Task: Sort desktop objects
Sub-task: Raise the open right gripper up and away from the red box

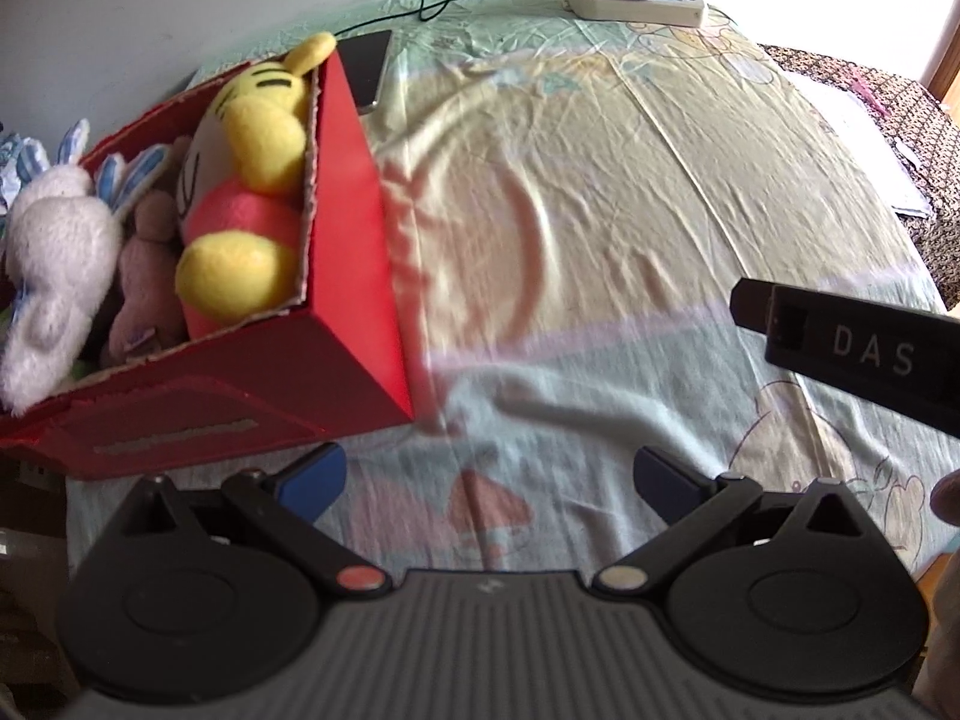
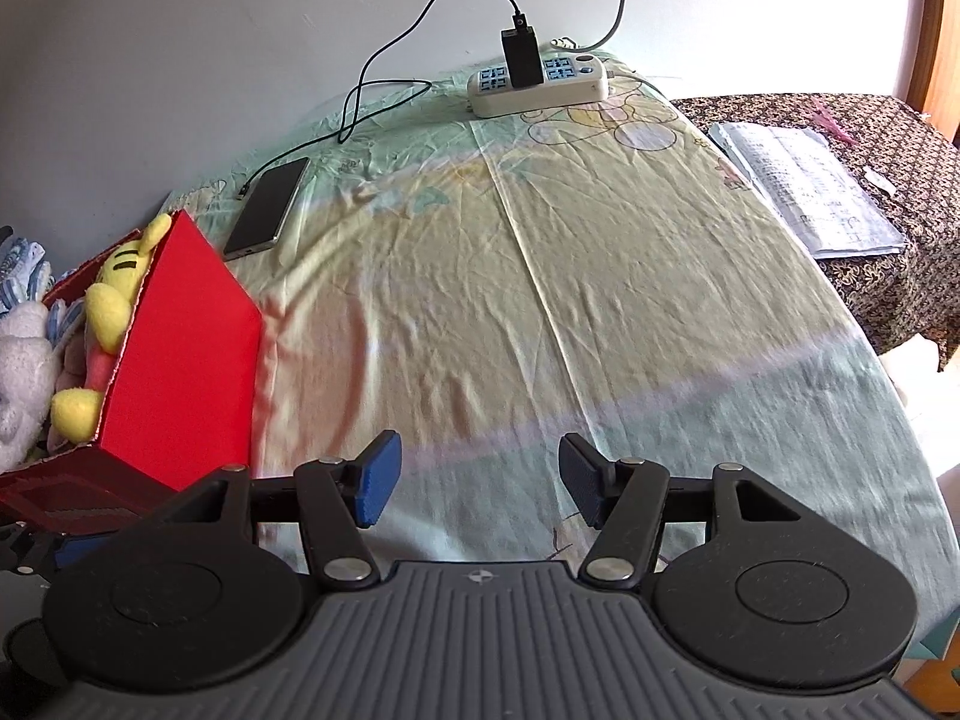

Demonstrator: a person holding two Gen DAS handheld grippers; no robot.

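Observation:
A red cardboard box (image 1: 354, 204) stands at the left of the cloth-covered table and holds several plush toys: a yellow and pink one (image 1: 252, 192), a white one (image 1: 57, 258) and a pale pink one (image 1: 147, 282). The same red box (image 2: 186, 360) shows at the left in the right wrist view. My left gripper (image 1: 489, 477) is open with nothing between its blue pads, just in front of the box's near corner. My right gripper (image 2: 477, 483) is also open and empty over the bare cloth. A black finger of the right gripper (image 1: 852, 342) reaches in from the right.
A dark phone (image 2: 267, 207) lies behind the box, cabled to a black charger (image 2: 521, 57) in a white power strip (image 2: 540, 84) at the back edge. Papers (image 2: 810, 192) lie on a brown patterned surface at the right. The wall is close behind.

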